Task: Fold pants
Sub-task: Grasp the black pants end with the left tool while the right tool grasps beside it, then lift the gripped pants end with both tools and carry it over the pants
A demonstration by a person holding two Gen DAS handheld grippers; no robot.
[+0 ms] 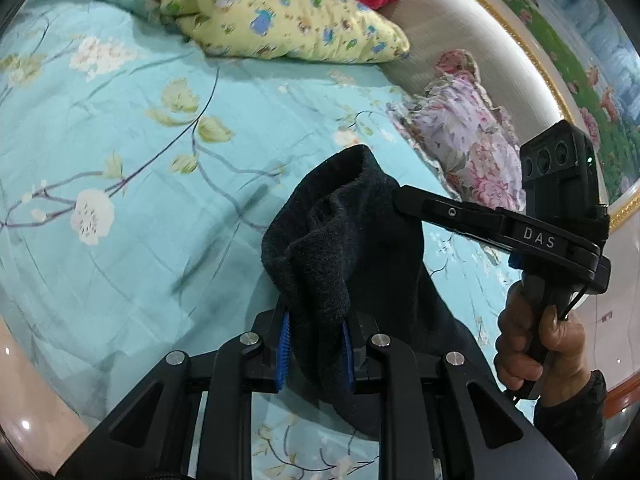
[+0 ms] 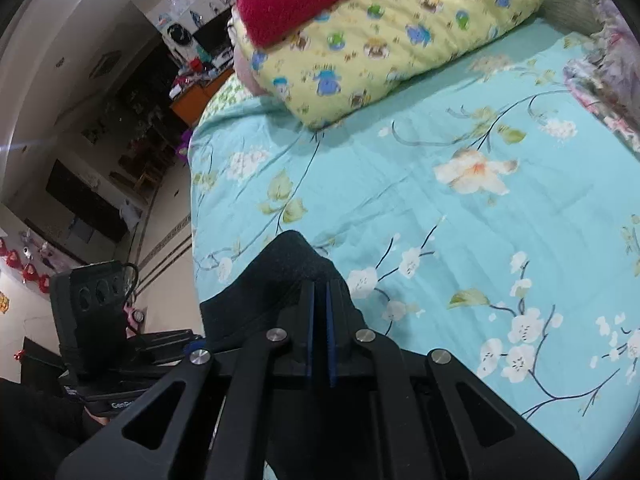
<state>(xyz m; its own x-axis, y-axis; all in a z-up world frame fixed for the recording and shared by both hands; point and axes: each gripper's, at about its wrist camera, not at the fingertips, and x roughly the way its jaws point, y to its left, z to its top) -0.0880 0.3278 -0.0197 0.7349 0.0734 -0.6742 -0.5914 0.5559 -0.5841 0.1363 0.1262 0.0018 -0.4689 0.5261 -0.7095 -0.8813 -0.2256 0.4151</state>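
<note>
My L gripper [image 1: 316,354] clamped on bunched black pants [image 1: 320,248]; R gripper [image 1: 396,196] pinches the same cloth at its far edge. Pants lifted above turquoise floral bedsheet [image 1: 120,128], near yellow pillow [image 1: 280,12].

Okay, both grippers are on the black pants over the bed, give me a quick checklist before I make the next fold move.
1. Left gripper clamped on the black pants: ok, thick fabric sits between the blue pads.
2. Right gripper clamped on the pants: ok, jaws nearly closed on a thin edge.
3. Fabric spanning both grippers: ok, the same bunched edge reaches the right gripper.
4. Floral bedsheet ahead free for laying down: ok.
5. Yellow cartoon pillow out of the way: ok, far end.
6. Pant legs untangled below: cannot tell, hidden.
</note>
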